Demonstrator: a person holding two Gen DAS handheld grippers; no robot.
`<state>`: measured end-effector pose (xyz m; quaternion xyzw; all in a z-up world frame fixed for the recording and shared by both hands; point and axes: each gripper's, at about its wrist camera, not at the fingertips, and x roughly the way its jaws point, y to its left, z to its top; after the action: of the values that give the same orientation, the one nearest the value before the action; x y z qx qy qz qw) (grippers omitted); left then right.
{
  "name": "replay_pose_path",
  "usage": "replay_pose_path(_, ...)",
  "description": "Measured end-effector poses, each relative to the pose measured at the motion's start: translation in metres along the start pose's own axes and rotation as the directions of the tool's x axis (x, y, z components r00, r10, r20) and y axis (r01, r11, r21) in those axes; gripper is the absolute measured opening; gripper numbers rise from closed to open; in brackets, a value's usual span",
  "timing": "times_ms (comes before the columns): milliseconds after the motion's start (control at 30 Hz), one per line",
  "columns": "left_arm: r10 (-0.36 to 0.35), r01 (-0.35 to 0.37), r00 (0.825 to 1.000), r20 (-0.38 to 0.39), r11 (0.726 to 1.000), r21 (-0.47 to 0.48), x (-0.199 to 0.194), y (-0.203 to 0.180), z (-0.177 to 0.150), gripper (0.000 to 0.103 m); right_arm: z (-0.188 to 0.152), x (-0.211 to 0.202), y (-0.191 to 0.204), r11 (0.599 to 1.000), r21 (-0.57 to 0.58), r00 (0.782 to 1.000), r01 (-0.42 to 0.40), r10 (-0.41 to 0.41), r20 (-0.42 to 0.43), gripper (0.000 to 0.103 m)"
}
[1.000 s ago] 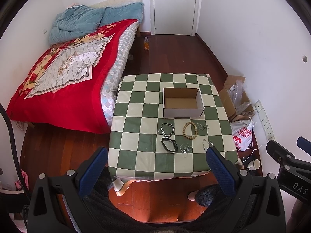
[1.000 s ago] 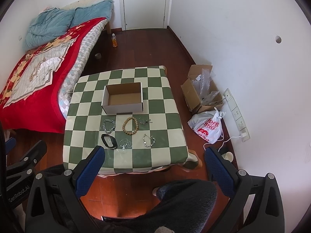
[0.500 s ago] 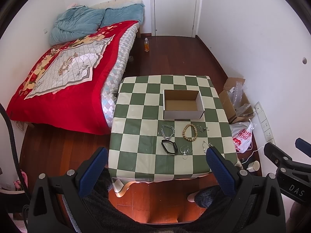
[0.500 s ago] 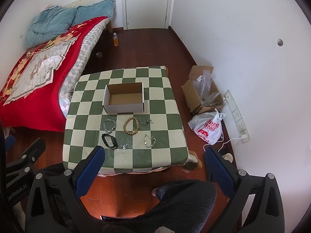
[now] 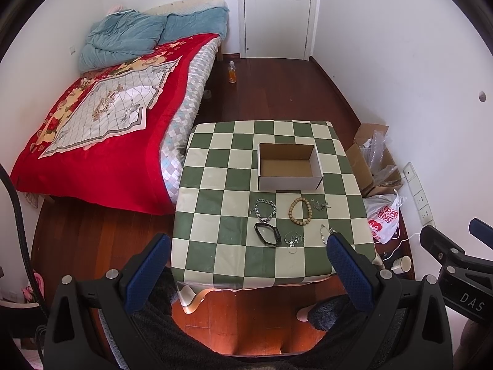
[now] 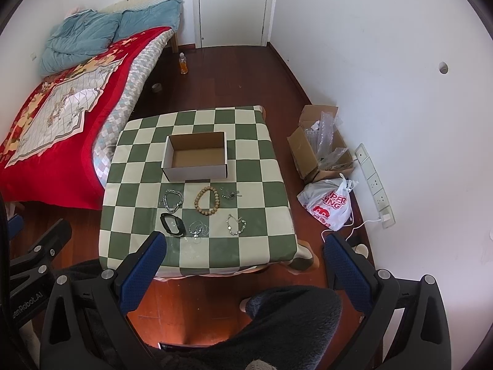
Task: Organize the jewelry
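An empty cardboard box (image 5: 288, 166) (image 6: 197, 159) stands on a low table with a green checked cloth (image 5: 215, 185) (image 6: 262, 166). In front of the box lie a silver chain bracelet (image 5: 263, 209) (image 6: 171, 201), a wooden bead bracelet (image 5: 300, 211) (image 6: 208, 201), a small silver piece (image 5: 321, 206) (image 6: 230, 195), a black band (image 5: 267, 233) (image 6: 172, 224), thin silver hoops (image 5: 293, 240) (image 6: 197, 228) and a silver link bracelet (image 5: 325, 232) (image 6: 235, 224). My left gripper (image 5: 246, 243) and right gripper (image 6: 245, 242) both hang open high above the table's near edge, holding nothing.
A bed with a red cover (image 5: 101, 129) lies left of the table. A cardboard carton (image 6: 320, 151), a plastic bag (image 6: 328, 205) and a power strip (image 6: 374, 185) sit on the wooden floor at the right wall. A bottle (image 5: 231, 72) stands near the door. A person's legs show below.
Both views have drifted slightly back and up from the table, so it looks a little smaller and lower. The jewellery and box have not moved. Both grippers stay open.
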<state>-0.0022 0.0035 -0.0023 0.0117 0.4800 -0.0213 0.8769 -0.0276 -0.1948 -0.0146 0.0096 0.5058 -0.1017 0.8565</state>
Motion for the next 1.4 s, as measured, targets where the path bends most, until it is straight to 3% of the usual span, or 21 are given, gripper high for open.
replay_pose_path(833, 0.017, -0.017, 1.000, 0.015, 1.000, -0.001, 0.005, -0.002, 0.003, 0.103, 0.003, -0.005, -0.005, 1.000, 0.003, 1.000, 0.005, -0.005, 0.024, 0.103)
replay_pose_path(967, 0.079, -0.079, 0.997, 0.017, 0.997, -0.014, 0.031, 0.003, 0.013, 0.103, 0.003, 0.011, -0.007, 1.000, 0.018, 1.000, 0.021, -0.021, 0.014, 0.103)
replay_pose_path(1133, 0.125, -0.126, 0.992, -0.026, 0.992, -0.013, 0.079, 0.004, 0.024, 0.103, 0.011, 0.061, -0.015, 0.997, 0.056, 0.999, 0.044, -0.043, -0.024, 0.103)
replay_pose_path(1400, 0.119, -0.113, 0.973, -0.198, 0.993, 0.044, 0.171, -0.011, 0.035, 0.103, 0.031, 0.149, -0.021, 0.996, 0.071, 0.990, 0.062, -0.052, -0.131, 0.103)
